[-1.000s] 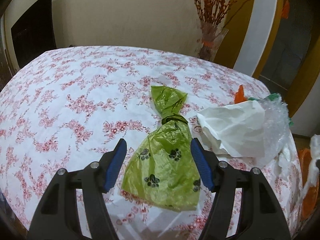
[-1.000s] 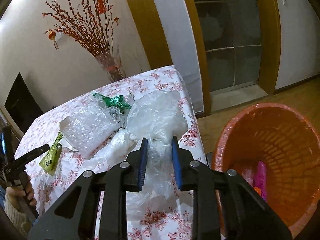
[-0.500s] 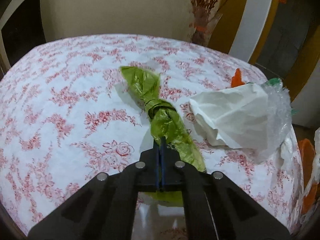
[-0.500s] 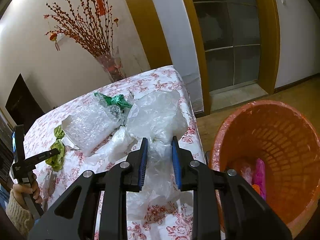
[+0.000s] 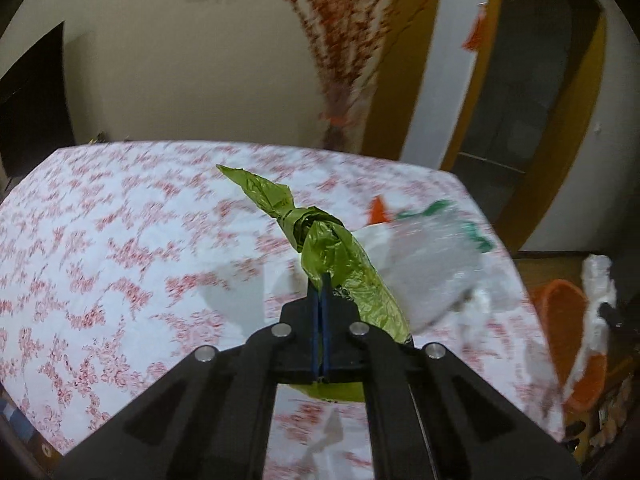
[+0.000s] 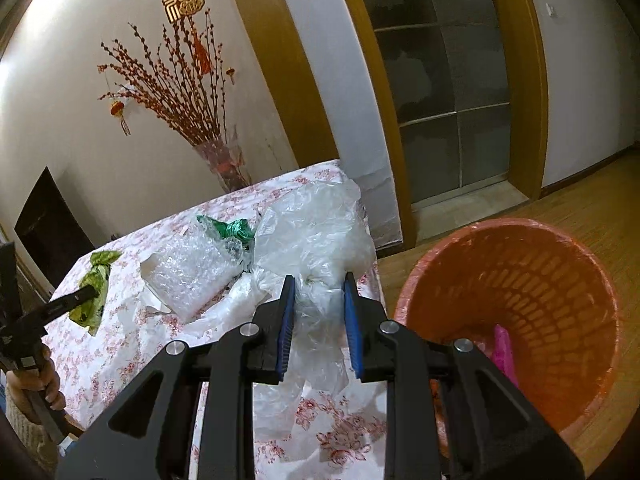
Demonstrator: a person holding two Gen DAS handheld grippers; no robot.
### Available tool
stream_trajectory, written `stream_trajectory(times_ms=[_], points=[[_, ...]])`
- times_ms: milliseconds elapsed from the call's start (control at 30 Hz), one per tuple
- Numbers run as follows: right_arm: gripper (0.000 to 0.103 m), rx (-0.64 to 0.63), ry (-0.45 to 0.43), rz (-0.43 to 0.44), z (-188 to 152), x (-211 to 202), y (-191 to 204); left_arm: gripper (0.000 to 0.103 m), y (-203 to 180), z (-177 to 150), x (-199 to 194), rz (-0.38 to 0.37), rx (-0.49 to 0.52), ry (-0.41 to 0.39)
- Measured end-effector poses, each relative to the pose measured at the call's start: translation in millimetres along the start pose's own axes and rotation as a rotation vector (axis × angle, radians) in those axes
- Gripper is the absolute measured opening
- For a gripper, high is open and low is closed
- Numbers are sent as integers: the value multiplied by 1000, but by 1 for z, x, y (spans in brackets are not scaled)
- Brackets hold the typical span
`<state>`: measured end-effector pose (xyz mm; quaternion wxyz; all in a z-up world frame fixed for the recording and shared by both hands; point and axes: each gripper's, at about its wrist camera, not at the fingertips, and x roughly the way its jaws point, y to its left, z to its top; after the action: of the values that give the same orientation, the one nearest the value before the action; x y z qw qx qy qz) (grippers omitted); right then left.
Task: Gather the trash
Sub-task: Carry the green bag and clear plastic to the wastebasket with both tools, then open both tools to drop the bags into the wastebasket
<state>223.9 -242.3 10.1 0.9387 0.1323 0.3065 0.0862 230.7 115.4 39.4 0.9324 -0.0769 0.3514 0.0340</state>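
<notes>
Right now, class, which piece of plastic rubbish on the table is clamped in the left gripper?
The green bag with the knotted neck. The left gripper is shut on it, unlike the bubble wrap and clear plastic sheet.

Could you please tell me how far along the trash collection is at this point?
Early to midway. Done: a pink item already lies in the orange basket. In hand: the left gripper is shut on the green bag, lifted off the table; the right gripper grips the clear plastic film. Left: the bubble wrap and the green scrap beside it.
</notes>
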Motion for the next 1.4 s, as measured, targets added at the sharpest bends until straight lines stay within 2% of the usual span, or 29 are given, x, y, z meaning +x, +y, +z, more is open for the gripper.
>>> stream_trajectory(times_ms=[367,733,1000,1400], points=[[24,32,-74,-45,4,-36,-26,3,-96,-1,-32,-181,124,-42],[24,83,-123,-121,8,-62,-67,3,-195,-21,-26,-359,242,-3],[24,116,-140,-162,9,-73,-90,3,-243,-34,-20,-439,294,29],[24,147,-155,-205,9,-79,-115,3,-293,-46,-11,-509,350,55]])
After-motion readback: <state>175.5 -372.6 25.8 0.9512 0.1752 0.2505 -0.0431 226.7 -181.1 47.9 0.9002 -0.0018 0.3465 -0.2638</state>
